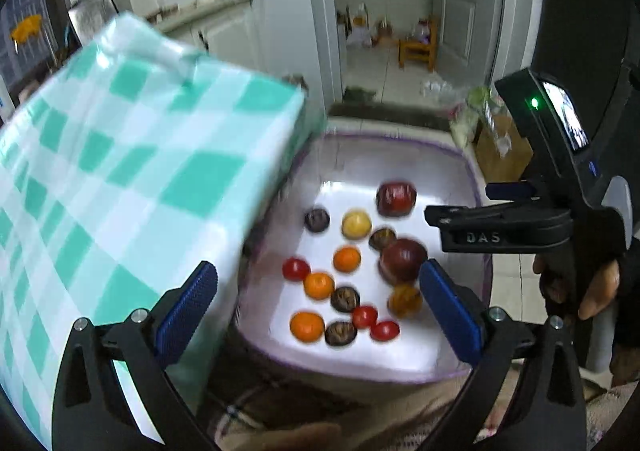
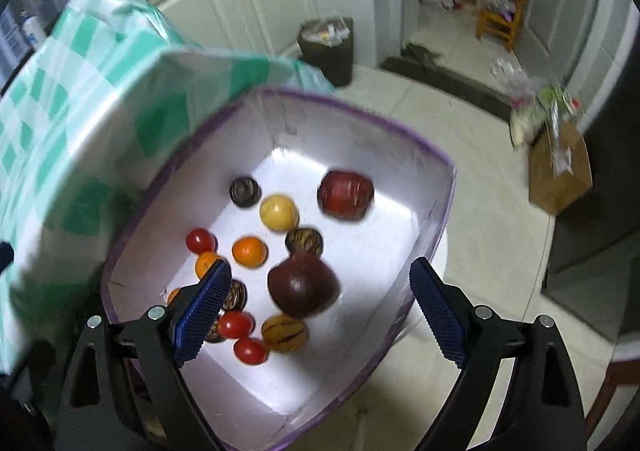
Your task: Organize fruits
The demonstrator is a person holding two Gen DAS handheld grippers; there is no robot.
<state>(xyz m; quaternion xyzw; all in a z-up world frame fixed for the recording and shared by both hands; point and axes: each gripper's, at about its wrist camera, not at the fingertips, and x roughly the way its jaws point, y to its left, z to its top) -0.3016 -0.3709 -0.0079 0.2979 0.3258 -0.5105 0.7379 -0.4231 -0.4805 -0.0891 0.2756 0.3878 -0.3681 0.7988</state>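
Fruits (image 2: 303,285) blurred; claw (image 2: 320,307) hides some

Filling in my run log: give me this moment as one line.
left hand-held gripper: open, empty | right hand-held gripper: open, empty | fruits: in box | lid: raised at left

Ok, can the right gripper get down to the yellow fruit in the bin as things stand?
Probably yes. The right gripper is open and empty above the bin, whose top is uncovered. The yellow fruit sits apart from its neighbours, with nothing over it.
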